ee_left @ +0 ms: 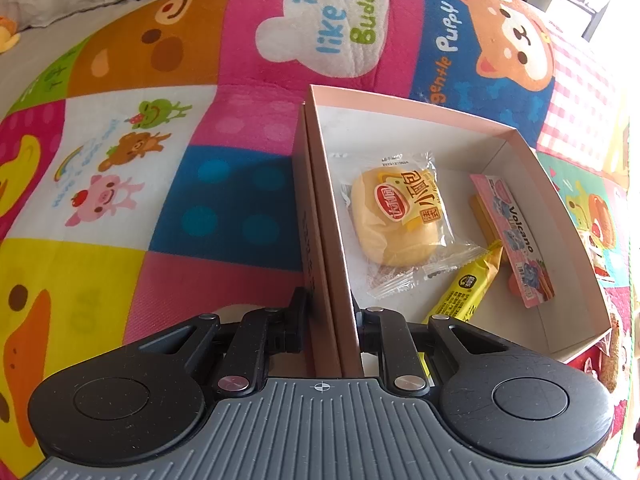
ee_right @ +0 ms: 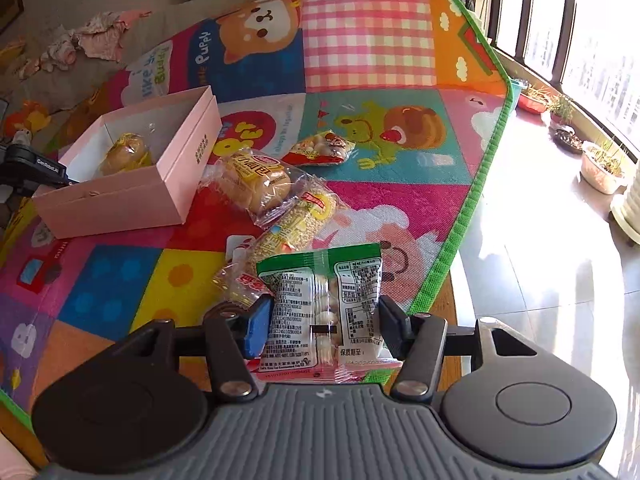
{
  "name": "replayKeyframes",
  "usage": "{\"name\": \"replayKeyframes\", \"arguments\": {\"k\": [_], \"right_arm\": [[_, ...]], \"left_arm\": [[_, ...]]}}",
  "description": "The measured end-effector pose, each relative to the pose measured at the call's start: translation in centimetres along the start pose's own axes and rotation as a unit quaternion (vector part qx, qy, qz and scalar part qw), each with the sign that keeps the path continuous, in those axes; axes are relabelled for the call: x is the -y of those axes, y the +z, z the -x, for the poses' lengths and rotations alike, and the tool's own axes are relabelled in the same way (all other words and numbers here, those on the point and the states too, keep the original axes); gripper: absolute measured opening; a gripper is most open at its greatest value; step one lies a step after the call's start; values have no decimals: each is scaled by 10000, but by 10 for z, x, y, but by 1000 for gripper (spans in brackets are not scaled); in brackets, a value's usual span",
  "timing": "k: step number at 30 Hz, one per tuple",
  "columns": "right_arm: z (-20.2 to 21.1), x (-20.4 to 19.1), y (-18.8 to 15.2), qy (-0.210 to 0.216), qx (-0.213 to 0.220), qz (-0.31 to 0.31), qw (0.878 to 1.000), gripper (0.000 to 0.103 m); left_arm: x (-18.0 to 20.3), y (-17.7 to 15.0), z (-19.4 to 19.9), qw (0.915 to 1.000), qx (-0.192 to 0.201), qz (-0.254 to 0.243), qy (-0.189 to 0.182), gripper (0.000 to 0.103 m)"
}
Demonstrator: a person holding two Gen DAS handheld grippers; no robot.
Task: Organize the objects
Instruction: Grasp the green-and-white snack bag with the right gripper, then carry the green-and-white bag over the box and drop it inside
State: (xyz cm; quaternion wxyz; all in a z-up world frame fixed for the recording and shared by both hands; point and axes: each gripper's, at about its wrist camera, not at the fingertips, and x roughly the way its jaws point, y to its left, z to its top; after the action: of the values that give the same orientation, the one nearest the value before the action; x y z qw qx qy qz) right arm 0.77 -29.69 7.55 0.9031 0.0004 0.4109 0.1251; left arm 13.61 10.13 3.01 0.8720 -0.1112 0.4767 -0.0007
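An open pink box [ee_left: 400, 98] lies on a patchwork play mat [ee_left: 224, 184]. My left gripper [ee_left: 332, 316] is shut on the box's near side wall, one finger outside and one inside. In the box lie a wrapped bun [ee_left: 396, 216], a yellow bar [ee_left: 464, 292] and a pink Volcano packet [ee_left: 516, 240]. In the right wrist view, my right gripper [ee_right: 325, 328] is shut on a green and white snack packet [ee_right: 324, 308], its pads against the packet's two sides. The box [ee_right: 120, 200] stands to the far left there.
On the mat between box and right gripper lie a wrapped bun [ee_right: 256, 184], a grain bar [ee_right: 296, 224], a red snack bag [ee_right: 320, 150] and a red and white packet [ee_right: 240, 280]. The mat's green edge [ee_right: 468, 208] borders a sunlit tiled floor with plant pots [ee_right: 600, 164].
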Motion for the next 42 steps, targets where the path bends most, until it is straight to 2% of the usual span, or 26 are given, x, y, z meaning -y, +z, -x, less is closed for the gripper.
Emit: {"name": "replayKeyframes", "arguments": {"k": [2, 4, 9, 14, 17, 19, 21, 25, 28, 30, 36, 39, 42], "right_arm": [[7, -21, 0, 313, -120, 140, 9993, 56], [11, -47, 0, 454, -209, 488, 9976, 56], [17, -111, 22, 1233, -307, 1109, 9857, 56], [16, -163, 100, 1786, 311, 1449, 9727, 56], [-10, -194, 150, 1640, 608, 1536, 9725, 56], [-37, -212, 178, 1577, 620, 1423, 9752, 57], [-61, -219, 197, 1572, 510, 1161, 9794, 66], [-71, -201, 200, 1493, 619, 773, 9838, 69], [-61, -167, 189, 1074, 859, 719, 9879, 80], [-54, -138, 181, 699, 923, 636, 9912, 82], [-58, -27, 158, -209, 642, -331, 9972, 83], [-81, 9, 146, -348, 389, -779, 9956, 83], [-113, 25, 137, -366, 184, -1114, 9929, 83]], "left_arm": [[-1, 1, 0, 10000, 6, 9, -27, 19], [-3, 1, -1, 10000, 13, 29, -56, 19], [-5, 2, -2, 9999, 49, 4, -109, 19], [-10, 1, -3, 9996, 123, 113, -237, 20], [-12, 0, -3, 9993, 129, 178, -301, 21], [-12, 0, -3, 9993, 128, 182, -304, 21], [-12, 0, -3, 9993, 127, 169, -307, 21], [-15, 0, -4, 9991, 135, 156, -380, 22], [-15, 0, -4, 9990, 138, 171, -383, 22], [-15, -1, -4, 9990, 152, 174, -385, 22], [-14, -1, -3, 9990, 167, 211, -347, 22], [-13, -1, -3, 9992, 144, 205, -304, 21], [-10, -1, -2, 9995, 114, 175, -233, 20]]}}
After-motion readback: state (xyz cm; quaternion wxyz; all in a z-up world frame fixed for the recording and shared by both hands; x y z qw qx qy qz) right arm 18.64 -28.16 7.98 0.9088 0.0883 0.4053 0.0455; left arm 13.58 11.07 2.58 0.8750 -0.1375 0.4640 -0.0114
